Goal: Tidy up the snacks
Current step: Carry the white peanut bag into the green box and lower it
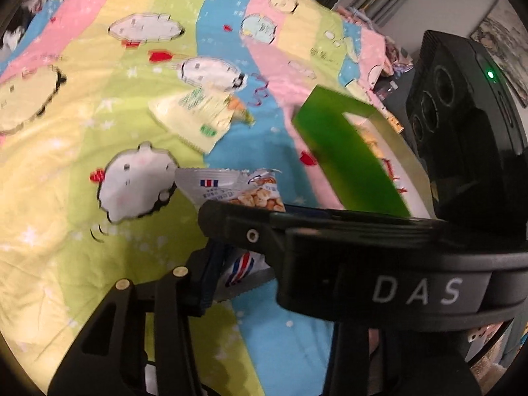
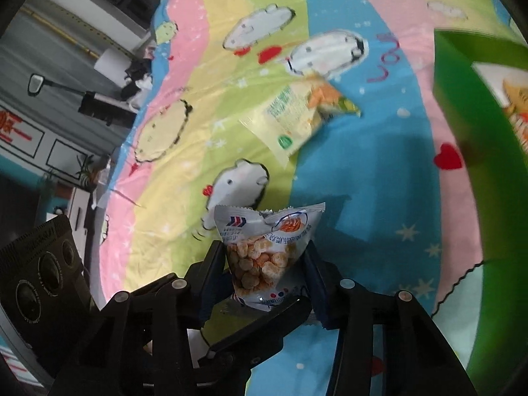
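Note:
A small silver packet point(image 2: 264, 250) printed with coated nuts stands upright over the bed, and my right gripper point(image 2: 264, 264) is shut on its sides with both blue pads point(image 2: 213, 274). In the left wrist view the same packet point(image 1: 241, 191) shows above and below the right gripper's black finger. My left gripper point(image 1: 244, 270) has its left pad point(image 1: 206, 280) against the packet's lower end. Its other finger is hidden behind the right gripper's body. A green box point(image 1: 346, 158) stands tilted on the bed to the right, also visible as the green box point(image 2: 478, 165).
A pale yellow-green snack bag point(image 2: 290, 115) lies flat on the striped cartoon bedspread point(image 2: 363, 181) beyond the packet. The left gripper's black housing point(image 2: 43, 274) sits at lower left. The bed's edge runs along the left, with floor, cabinets and a potted plant point(image 2: 89, 171) beyond it.

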`<action>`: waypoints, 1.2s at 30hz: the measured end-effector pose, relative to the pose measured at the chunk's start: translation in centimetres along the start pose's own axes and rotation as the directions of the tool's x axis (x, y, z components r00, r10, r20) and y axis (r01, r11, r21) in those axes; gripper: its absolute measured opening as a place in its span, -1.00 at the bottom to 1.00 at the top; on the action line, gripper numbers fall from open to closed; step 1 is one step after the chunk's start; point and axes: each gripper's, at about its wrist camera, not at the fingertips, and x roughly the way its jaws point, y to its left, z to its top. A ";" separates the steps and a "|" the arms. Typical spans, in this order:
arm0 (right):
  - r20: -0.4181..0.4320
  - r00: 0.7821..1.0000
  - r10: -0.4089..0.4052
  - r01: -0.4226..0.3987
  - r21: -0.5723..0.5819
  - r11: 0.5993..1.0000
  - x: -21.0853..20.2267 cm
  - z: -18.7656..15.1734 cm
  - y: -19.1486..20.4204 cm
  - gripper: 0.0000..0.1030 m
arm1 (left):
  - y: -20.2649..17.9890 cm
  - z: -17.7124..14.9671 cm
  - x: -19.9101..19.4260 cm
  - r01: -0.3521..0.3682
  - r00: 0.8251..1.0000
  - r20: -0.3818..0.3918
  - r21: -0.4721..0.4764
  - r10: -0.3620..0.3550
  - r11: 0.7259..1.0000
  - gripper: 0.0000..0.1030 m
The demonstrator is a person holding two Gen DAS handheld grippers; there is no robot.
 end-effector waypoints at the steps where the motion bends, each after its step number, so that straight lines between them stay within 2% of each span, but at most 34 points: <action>1: 0.019 1.000 0.004 -0.004 -0.006 1.000 -0.7 0.1 0.2 -0.04 | -0.3 0.1 -0.4 0.001 1.000 0.016 0.009 -0.001 1.000 -0.19; 7: 0.145 0.989 0.018 -0.011 -0.048 0.999 -5.2 0.3 0.9 -0.04 | -3.9 1.3 -2.6 -0.011 0.993 0.119 0.103 -0.001 0.995 -0.19; 11: 0.239 0.971 0.025 -0.012 -0.056 0.998 -8.8 0.2 0.5 -0.04 | -6.6 2.1 -3.6 -0.018 0.985 0.171 0.182 -0.014 0.983 -0.19; 15: 0.318 0.948 0.015 -0.001 -0.045 0.999 -11.8 0.2 -0.6 -0.04 | -9.4 3.2 -3.5 0.005 0.979 0.195 0.236 -0.052 0.972 -0.19; 21: 0.405 0.914 -0.005 0.000 0.013 1.000 -15.7 0.1 -3.9 -0.04 | -13.4 4.4 -2.2 0.037 0.977 0.189 0.309 -0.100 0.950 -0.19; 28: 0.464 0.884 -0.065 0.030 0.081 0.996 -18.5 -0.5 -7.5 -0.04 | -17.3 5.3 0.3 0.100 0.977 0.143 0.353 -0.159 0.930 -0.19; 31: 0.467 0.879 -0.098 0.053 0.109 0.993 -19.1 -0.5 -8.9 -0.04 | -18.5 5.5 1.6 0.134 0.977 0.111 0.356 -0.184 0.925 -0.19; 36: 0.448 0.884 -0.135 0.070 0.160 0.985 -19.6 -0.5 -11.6 -0.04 | -20.0 5.7 3.9 0.170 0.977 0.057 0.355 -0.203 0.919 -0.20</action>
